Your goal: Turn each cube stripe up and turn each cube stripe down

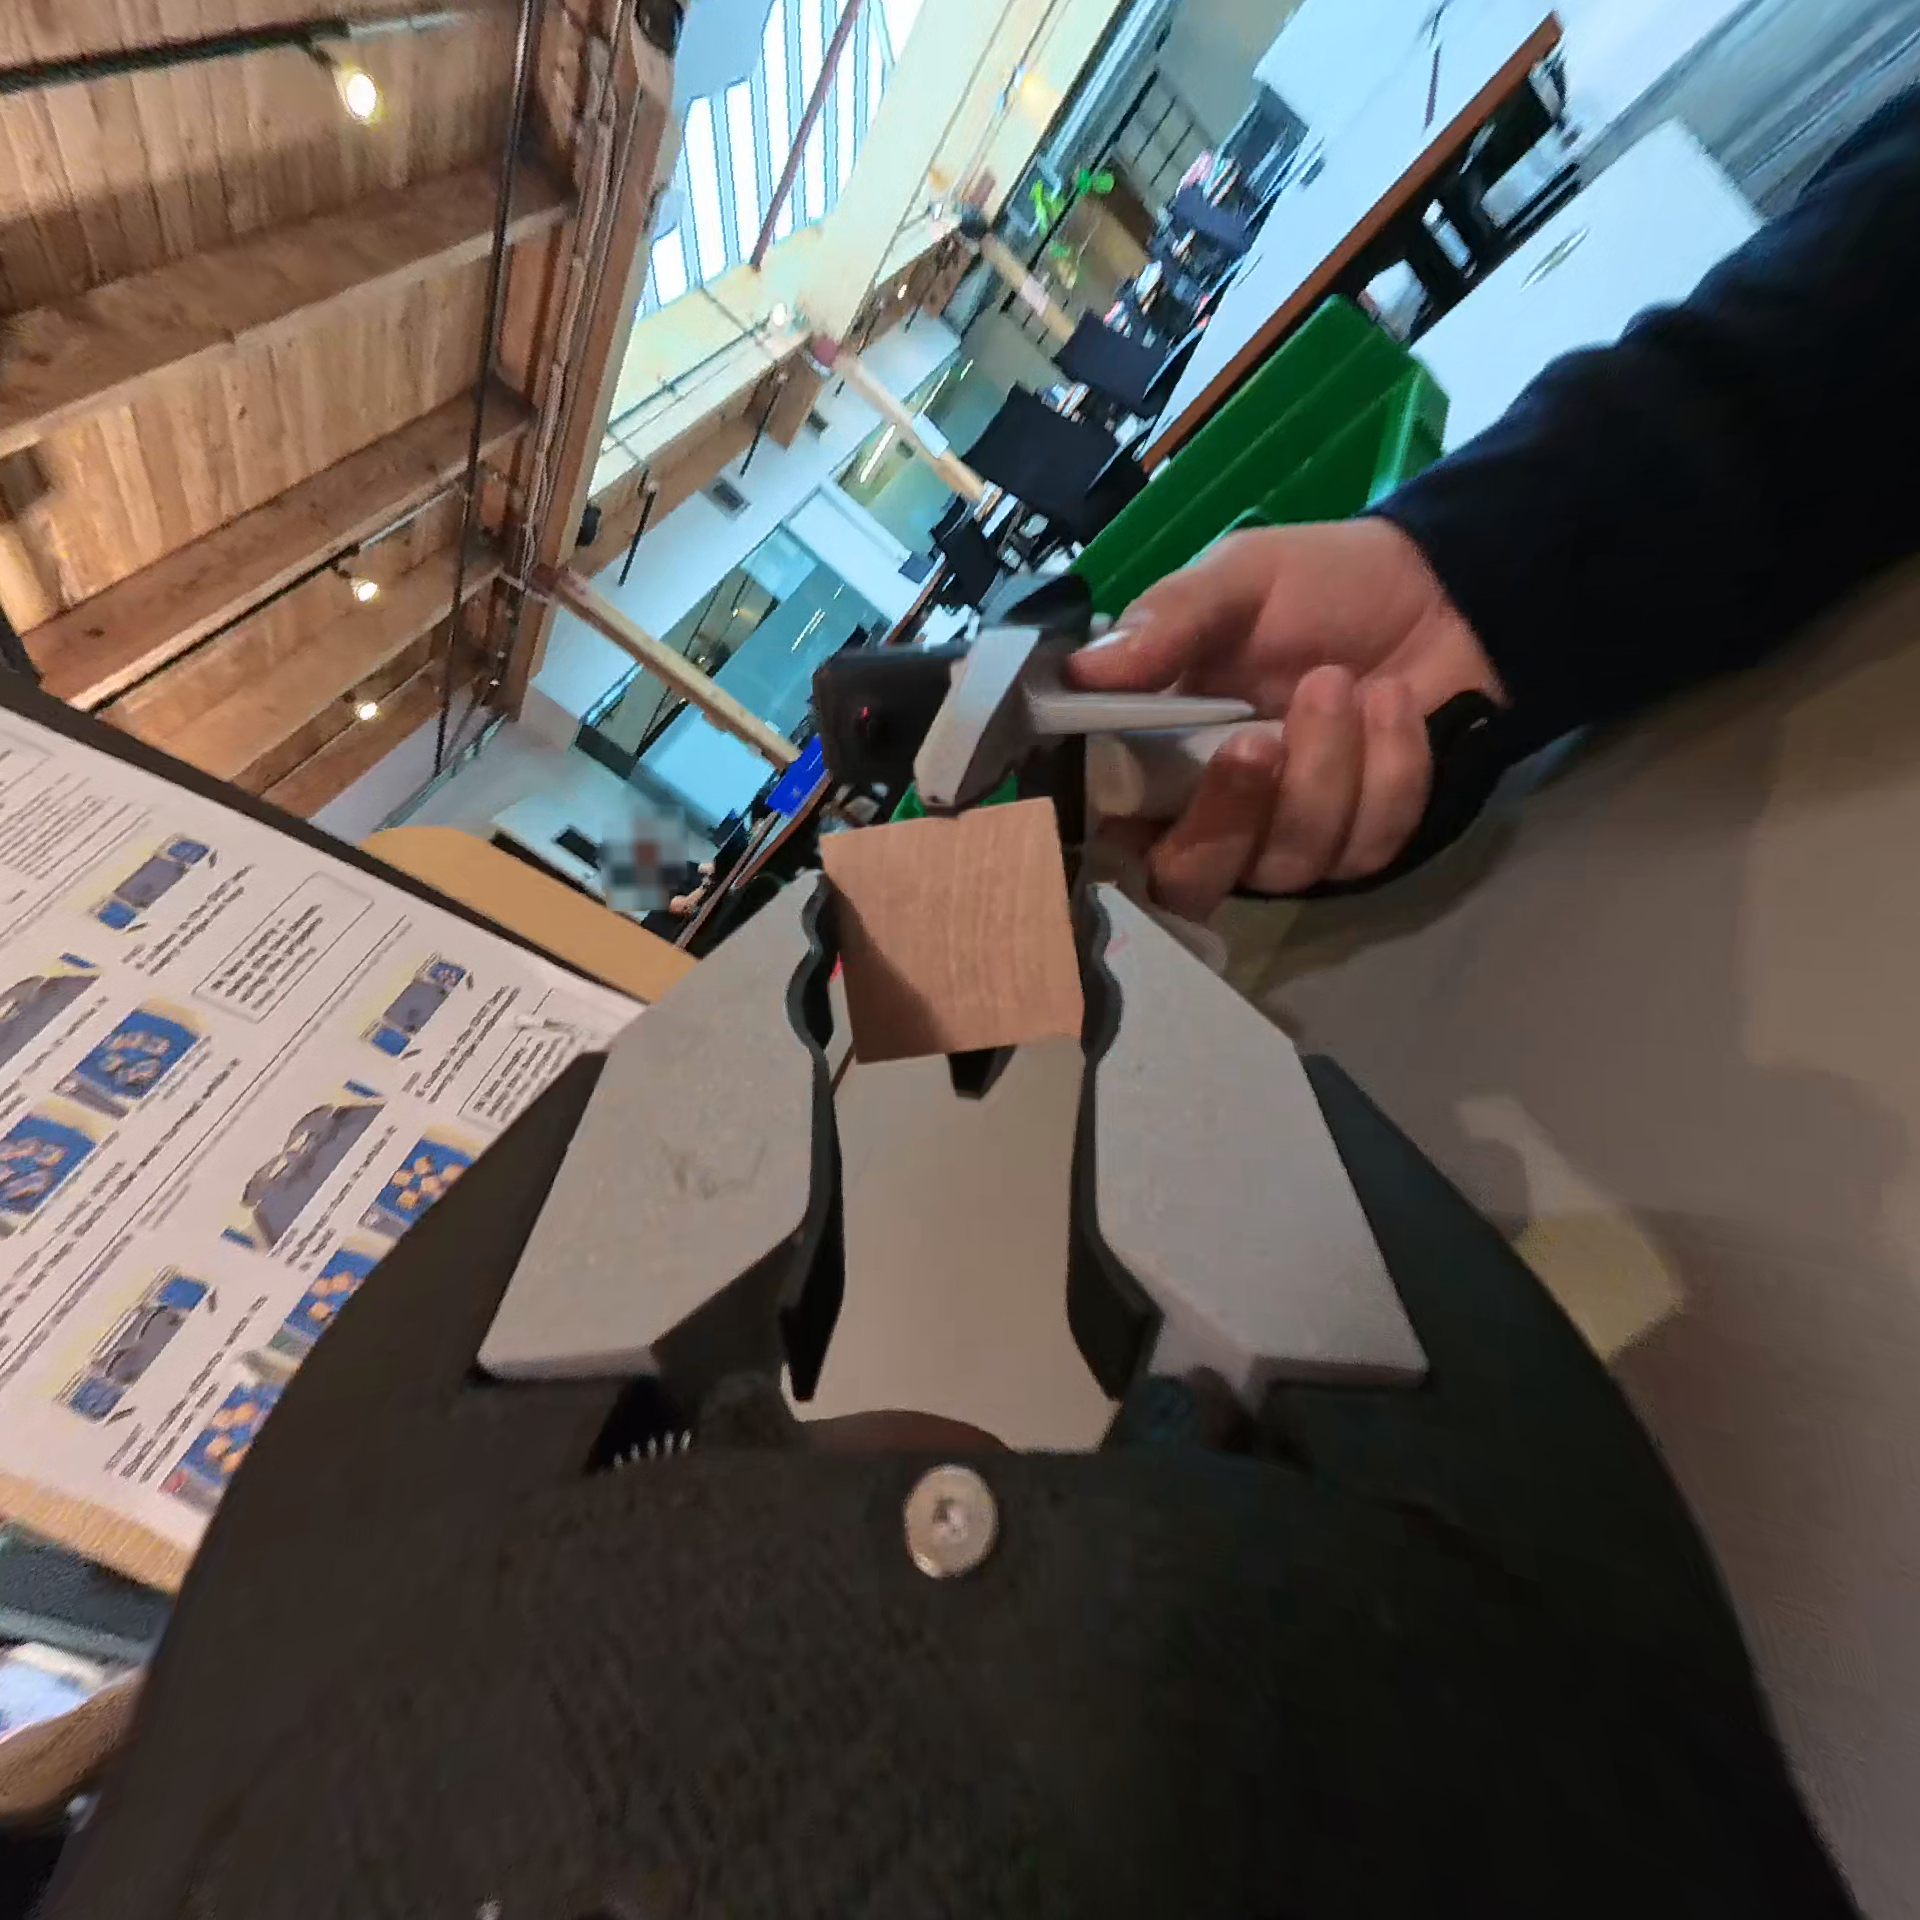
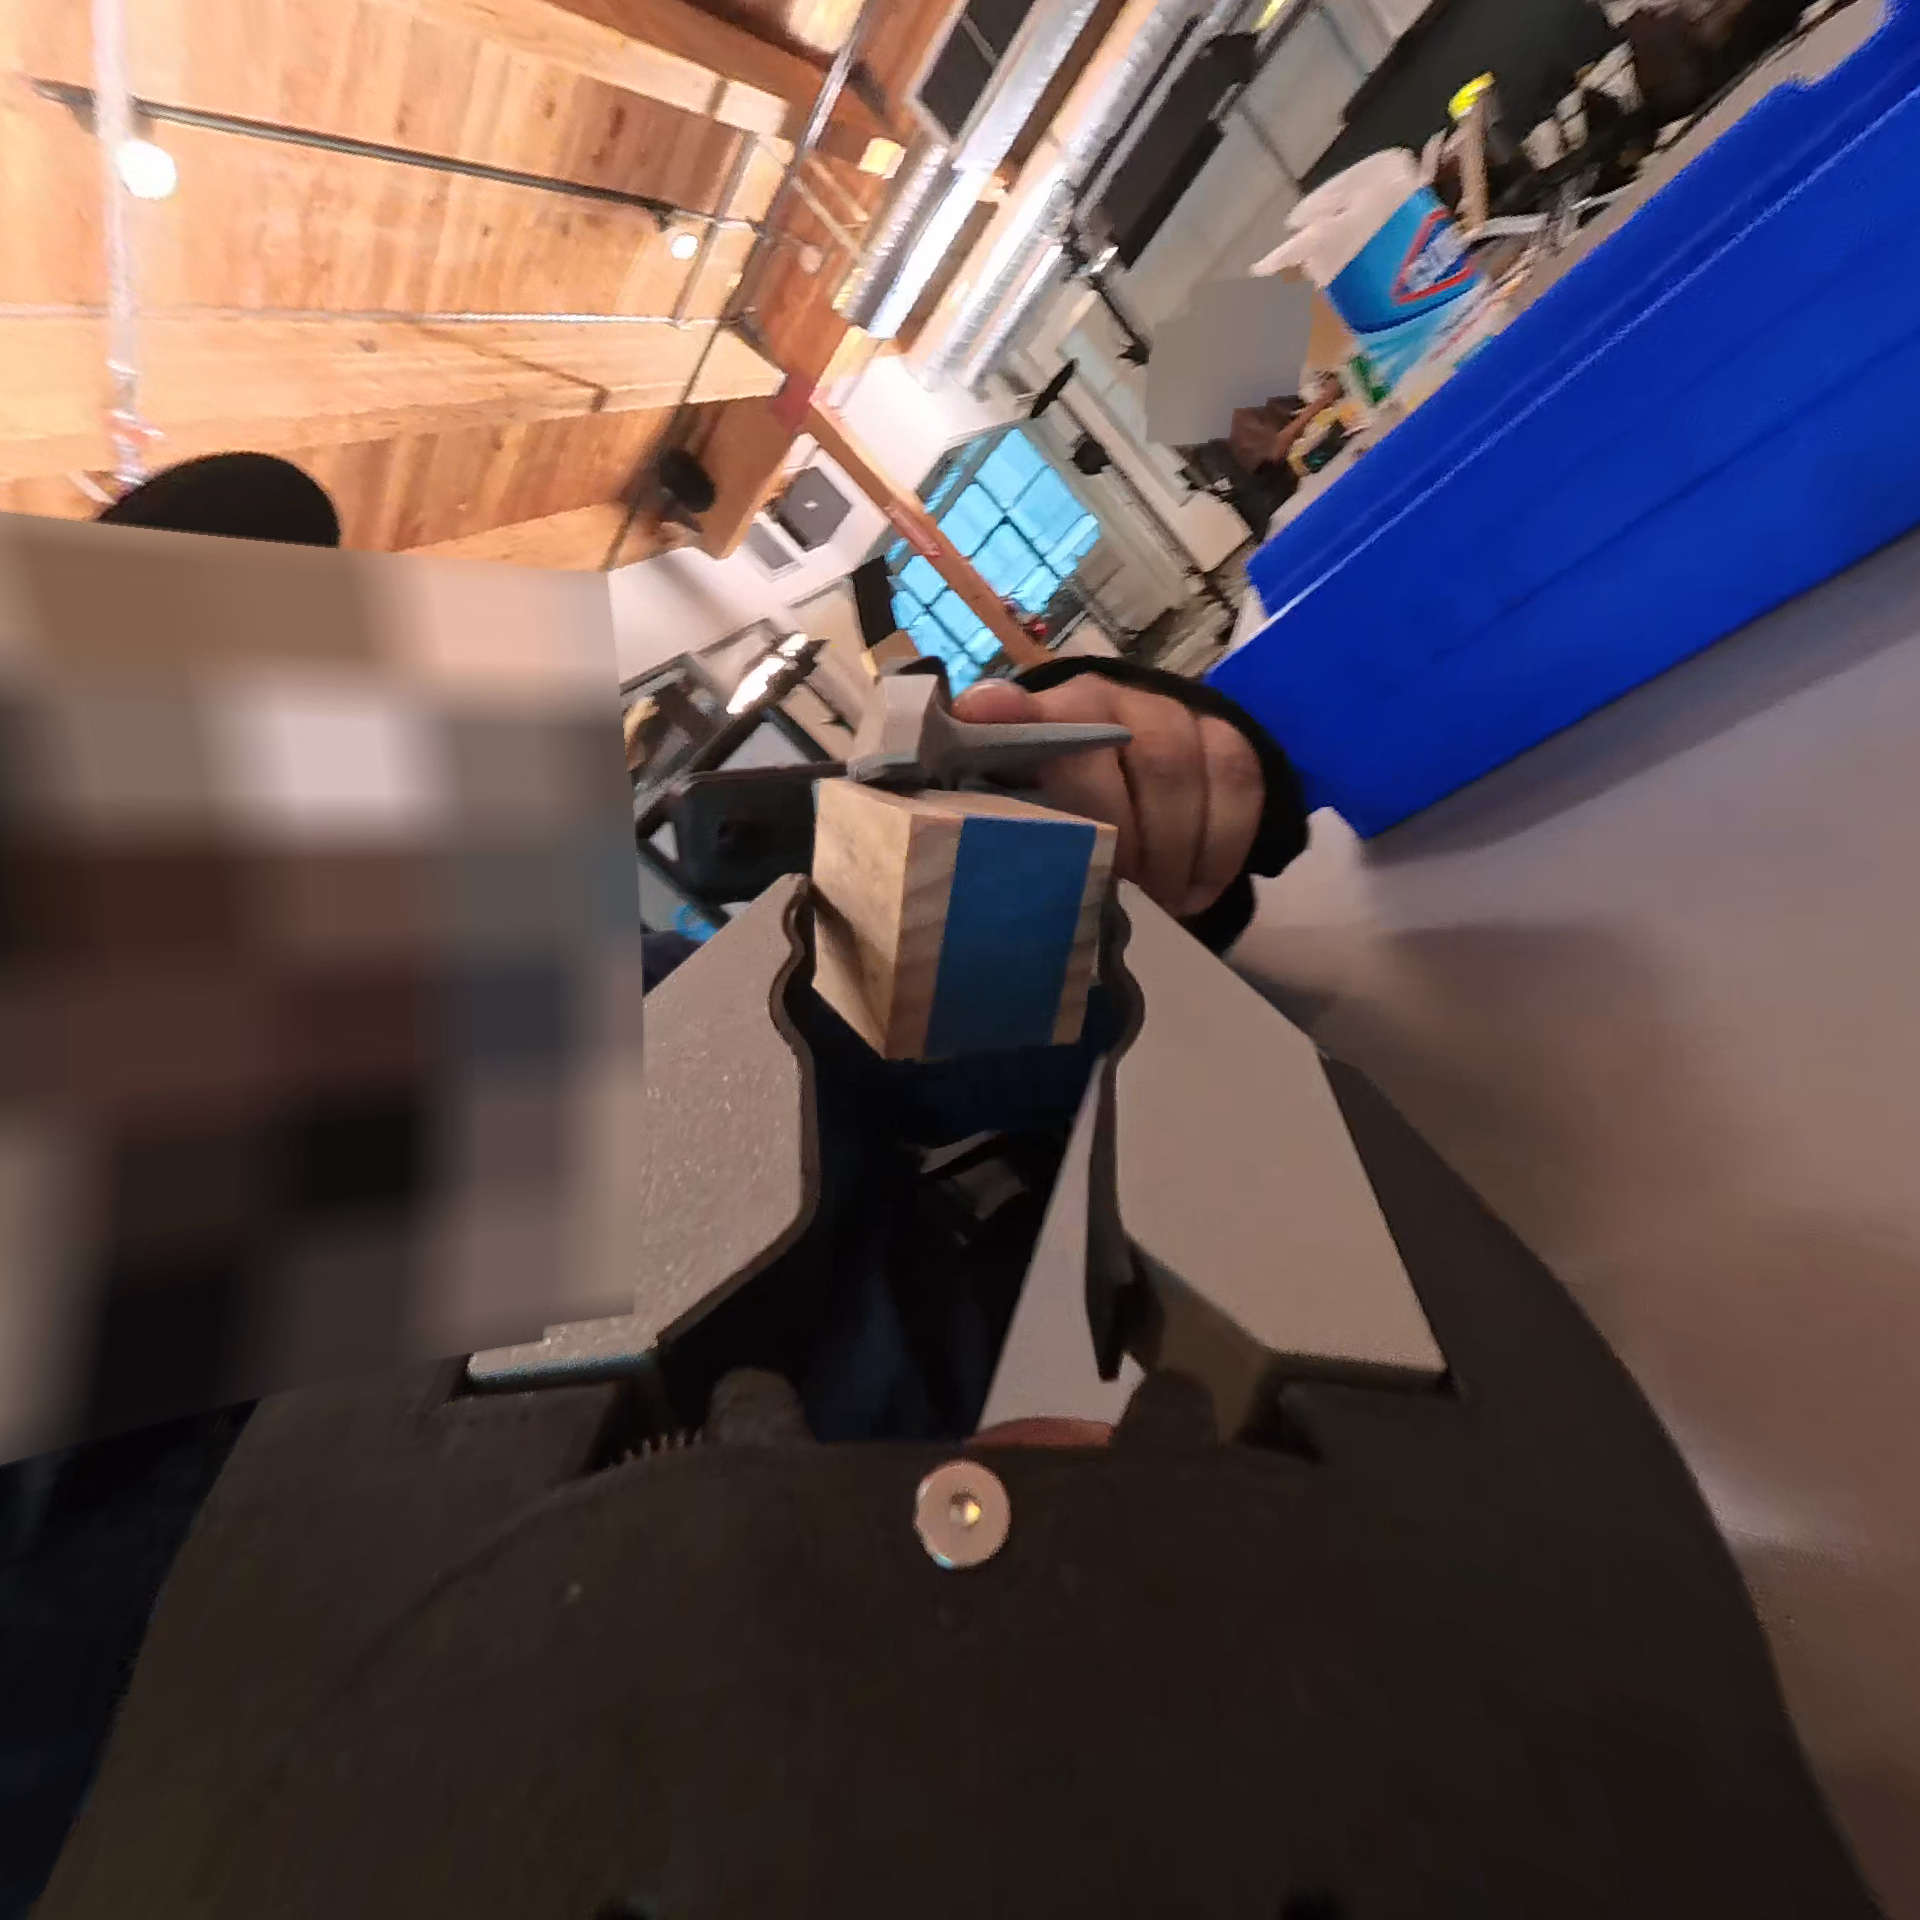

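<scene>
A wooden cube [image 1: 956, 935] is held in the air between both grippers. My left gripper [image 1: 954, 971] is shut on it by two opposite sides; the plain wood face looks at the left wrist camera. My right gripper [image 2: 961, 940] is shut on the same cube [image 2: 873, 914] by the other pair of sides. A blue stripe [image 2: 1013, 925] on the cube faces the right wrist camera. In the left wrist view the right gripper [image 1: 977, 727], held in a hand [image 1: 1299, 707], clamps the cube from above and below. In the right wrist view one left finger [image 2: 914, 743] lies along the cube's top.
Both views are strongly tilted. The grey table [image 1: 1621, 1039] lies to the right and below. A green bin [image 1: 1278, 436] stands behind the hand. A blue bin [image 2: 1579, 499] stands at the table's far side. A printed picture sheet [image 1: 208, 1091] is at the left.
</scene>
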The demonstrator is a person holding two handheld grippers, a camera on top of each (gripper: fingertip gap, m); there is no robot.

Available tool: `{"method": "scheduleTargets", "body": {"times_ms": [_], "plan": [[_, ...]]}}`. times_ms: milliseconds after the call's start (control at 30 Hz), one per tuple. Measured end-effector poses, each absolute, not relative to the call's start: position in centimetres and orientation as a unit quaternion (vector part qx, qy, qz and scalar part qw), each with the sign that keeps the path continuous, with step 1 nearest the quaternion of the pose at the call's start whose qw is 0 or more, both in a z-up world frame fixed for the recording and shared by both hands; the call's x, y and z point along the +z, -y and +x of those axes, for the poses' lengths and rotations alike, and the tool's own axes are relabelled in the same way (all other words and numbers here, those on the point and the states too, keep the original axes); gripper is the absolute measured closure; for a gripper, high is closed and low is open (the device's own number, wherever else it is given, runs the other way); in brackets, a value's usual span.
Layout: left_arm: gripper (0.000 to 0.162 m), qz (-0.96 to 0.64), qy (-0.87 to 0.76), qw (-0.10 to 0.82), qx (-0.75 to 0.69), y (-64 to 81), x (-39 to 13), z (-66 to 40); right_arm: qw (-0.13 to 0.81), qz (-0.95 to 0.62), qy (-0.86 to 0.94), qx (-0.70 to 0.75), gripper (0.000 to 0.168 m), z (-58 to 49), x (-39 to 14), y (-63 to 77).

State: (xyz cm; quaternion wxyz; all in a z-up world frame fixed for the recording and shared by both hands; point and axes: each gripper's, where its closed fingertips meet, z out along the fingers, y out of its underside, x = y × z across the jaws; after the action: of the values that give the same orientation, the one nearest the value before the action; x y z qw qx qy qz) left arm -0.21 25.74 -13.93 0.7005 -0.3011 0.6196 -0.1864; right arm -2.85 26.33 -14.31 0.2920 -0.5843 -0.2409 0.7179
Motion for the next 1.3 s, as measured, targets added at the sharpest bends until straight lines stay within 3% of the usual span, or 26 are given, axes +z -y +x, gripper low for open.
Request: {"method": "scheduleTargets", "body": {"times_ms": [33,400,733,1000,1167,1300], "plan": [[0.117,-0.303,-0.617,0.705,-0.176,-26.0,-14.1,-0.2,0.303,-0.591,0.243,0.707,0.116,-2.8,-14.5,-26.6],[0.12,-0.312,-0.569,0.724,-0.233,-25.5,-13.0,-0.5,0.332,-0.586,0.254,0.694,0.117,-2.6,-13.8,-26.4],[0.11,-0.353,-0.53,0.748,-0.188,-28.5,-13.2,-1.0,0.506,-0.555,0.238,0.616,0.116,1.6,-8.9,-26.7],[0.113,-0.38,-0.562,0.72,-0.148,-29.2,-15.8,0.3,0.625,-0.694,0.172,0.313,0.117,12.6,-2.0,-28.8],[0.113,-0.394,-0.572,0.706,-0.14,-29.6,-16.8,0.7,0.53,-0.846,0.058,0.021,0.117,26.8,-8.1,-33.5],[0.112,-0.405,-0.57,0.702,-0.132,-30.2,-17.0,0.6,0.385,-0.921,0.027,-0.054,0.116,31.0,-17.6,-34.9]]}}
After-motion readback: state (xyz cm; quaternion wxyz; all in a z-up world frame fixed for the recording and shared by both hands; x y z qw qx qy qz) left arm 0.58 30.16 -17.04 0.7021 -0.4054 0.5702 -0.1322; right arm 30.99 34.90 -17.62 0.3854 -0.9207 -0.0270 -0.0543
